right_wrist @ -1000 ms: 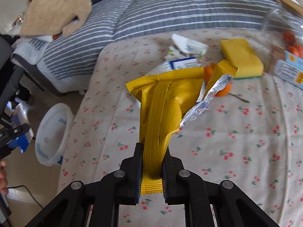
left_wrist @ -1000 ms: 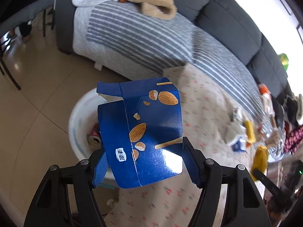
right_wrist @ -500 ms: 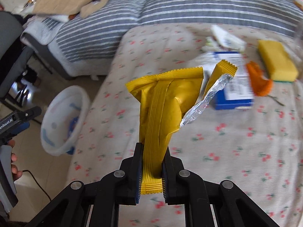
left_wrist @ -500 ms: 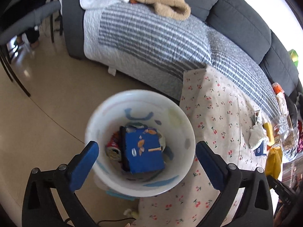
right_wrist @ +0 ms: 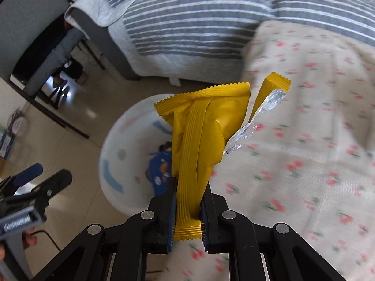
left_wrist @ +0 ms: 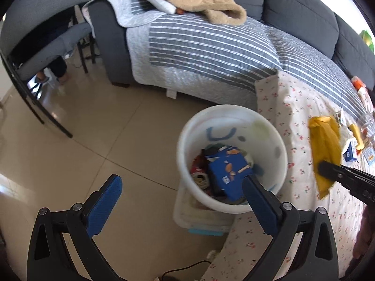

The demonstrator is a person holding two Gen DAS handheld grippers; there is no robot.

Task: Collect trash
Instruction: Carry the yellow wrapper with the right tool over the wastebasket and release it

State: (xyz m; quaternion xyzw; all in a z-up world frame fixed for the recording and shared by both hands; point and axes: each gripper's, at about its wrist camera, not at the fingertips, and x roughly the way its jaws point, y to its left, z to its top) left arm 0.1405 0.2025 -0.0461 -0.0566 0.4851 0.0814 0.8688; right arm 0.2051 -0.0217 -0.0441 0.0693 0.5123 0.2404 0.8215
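Beige floor tiles fill my left wrist view, with a grey striped sofa cover far ahead. My left gripper is spread wide with nothing between its 2 blue pads. Ahead of its right finger stands the white bin, beside a table under a cherry-print cloth. Inside the bin lies a blue almond carton, with a red can to its left. Further right, my right gripper comes in from the edge, pinching a yellow wrapper.

Blurred cherry-print cloth covers the right half of my right wrist view. The right gripper is pressed together on the yellow wrapper, which stands upright out of it with a torn foil strip curling off to the right. Beyond and to the left sits the white bin, with the blue carton showing inside it. The left gripper is at the far left.
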